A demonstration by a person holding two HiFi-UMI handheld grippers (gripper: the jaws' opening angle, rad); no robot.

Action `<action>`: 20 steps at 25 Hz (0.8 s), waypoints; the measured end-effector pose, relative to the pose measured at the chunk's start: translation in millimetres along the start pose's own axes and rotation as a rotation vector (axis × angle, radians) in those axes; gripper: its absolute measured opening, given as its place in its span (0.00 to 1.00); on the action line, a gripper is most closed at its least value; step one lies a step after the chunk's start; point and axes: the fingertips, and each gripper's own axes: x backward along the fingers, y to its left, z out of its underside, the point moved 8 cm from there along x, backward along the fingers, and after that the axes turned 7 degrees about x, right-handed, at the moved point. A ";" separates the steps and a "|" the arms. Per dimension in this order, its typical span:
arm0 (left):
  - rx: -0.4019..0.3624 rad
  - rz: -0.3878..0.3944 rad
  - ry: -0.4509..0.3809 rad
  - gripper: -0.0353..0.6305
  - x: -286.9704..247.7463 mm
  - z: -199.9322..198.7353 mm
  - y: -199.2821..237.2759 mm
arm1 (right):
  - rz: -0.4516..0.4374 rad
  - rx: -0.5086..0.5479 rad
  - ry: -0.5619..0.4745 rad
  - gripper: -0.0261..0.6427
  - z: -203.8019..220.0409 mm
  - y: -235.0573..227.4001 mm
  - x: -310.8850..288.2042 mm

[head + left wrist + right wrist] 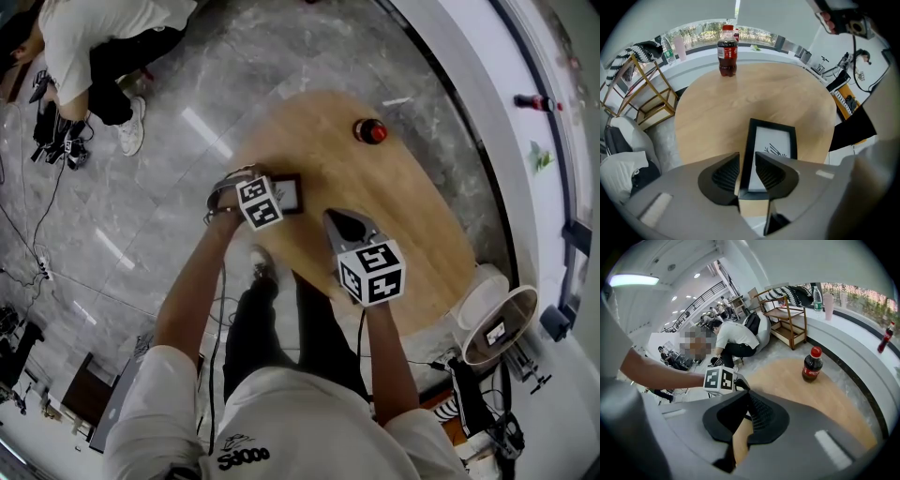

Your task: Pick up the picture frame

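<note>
Oval wooden table, seen from above, with you standing at its near edge. The picture frame lies flat on the wood close to the table's left rim. It has a black border around a pale print.

Your left gripper points steeply down directly over the frame's near end. In the left gripper view its jaws stand wide apart, and the frame's left rail runs up through the gap between them. Neither pad is visibly pressing on it.

Your right gripper hangs over bare wood to the right of the frame, clear of it. Its jaws are drawn together at the tips, with nothing between them.

Cola bottle – upright at the table's far end, well apart from frame and grippers.
</note>
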 end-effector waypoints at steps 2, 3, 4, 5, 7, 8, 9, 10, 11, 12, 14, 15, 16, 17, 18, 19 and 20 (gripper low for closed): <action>-0.019 -0.002 0.012 0.23 -4.2 -0.4 -0.8 | 0.000 -0.012 0.003 0.04 4.2 -2.5 -0.6; -0.028 -0.003 0.019 0.23 -6.5 -0.5 -1.0 | 0.001 -0.019 0.003 0.04 5.9 -3.7 -1.2; -0.036 -0.003 0.025 0.23 -9.0 -0.2 -1.0 | 0.002 -0.023 0.004 0.04 7.3 -4.8 -2.1; -0.041 -0.001 0.030 0.23 -11.7 0.4 -1.0 | 0.004 -0.026 0.004 0.04 8.3 -5.8 -3.2; -0.045 0.008 0.036 0.23 -16.1 1.2 -0.6 | 0.008 -0.028 0.003 0.04 9.2 -7.9 -5.3; -0.047 0.012 0.037 0.23 -17.0 1.1 -0.2 | 0.009 -0.027 0.001 0.04 9.3 -8.8 -6.1; -0.050 0.015 0.037 0.23 -17.1 0.9 0.1 | 0.008 -0.027 -0.003 0.04 9.0 -9.3 -6.6; -0.056 0.016 0.038 0.23 -16.8 0.6 0.3 | 0.005 -0.029 -0.006 0.04 8.7 -9.5 -7.1; -0.064 0.015 0.039 0.23 -16.2 0.2 0.5 | 0.002 -0.030 -0.009 0.04 8.1 -9.1 -7.6; -0.074 0.011 0.040 0.23 -15.5 -0.4 0.9 | -0.001 -0.031 -0.009 0.04 7.6 -8.5 -8.2; -0.097 0.003 0.045 0.20 -14.8 -1.7 1.9 | -0.005 -0.031 -0.008 0.04 6.4 -7.0 -9.9; -0.111 0.003 0.049 0.20 -14.9 -2.3 2.2 | -0.006 -0.031 -0.006 0.04 6.0 -6.3 -10.7; -0.125 0.002 0.054 0.20 -15.3 -2.9 2.1 | -0.007 -0.032 -0.005 0.04 5.9 -5.9 -11.5; -0.136 0.002 0.060 0.20 -15.7 -3.4 1.8 | -0.007 -0.033 -0.004 0.04 6.1 -5.7 -12.4; -0.143 0.000 0.065 0.20 -16.3 -3.7 1.3 | -0.006 -0.036 -0.002 0.04 6.7 -5.6 -13.3; -0.146 -0.003 0.070 0.19 -17.1 -3.8 0.4 | -0.006 -0.038 0.000 0.04 7.6 -5.7 -14.2; -0.148 -0.006 0.074 0.17 -17.9 -3.9 -0.5 | -0.005 -0.042 0.001 0.04 8.7 -6.0 -15.0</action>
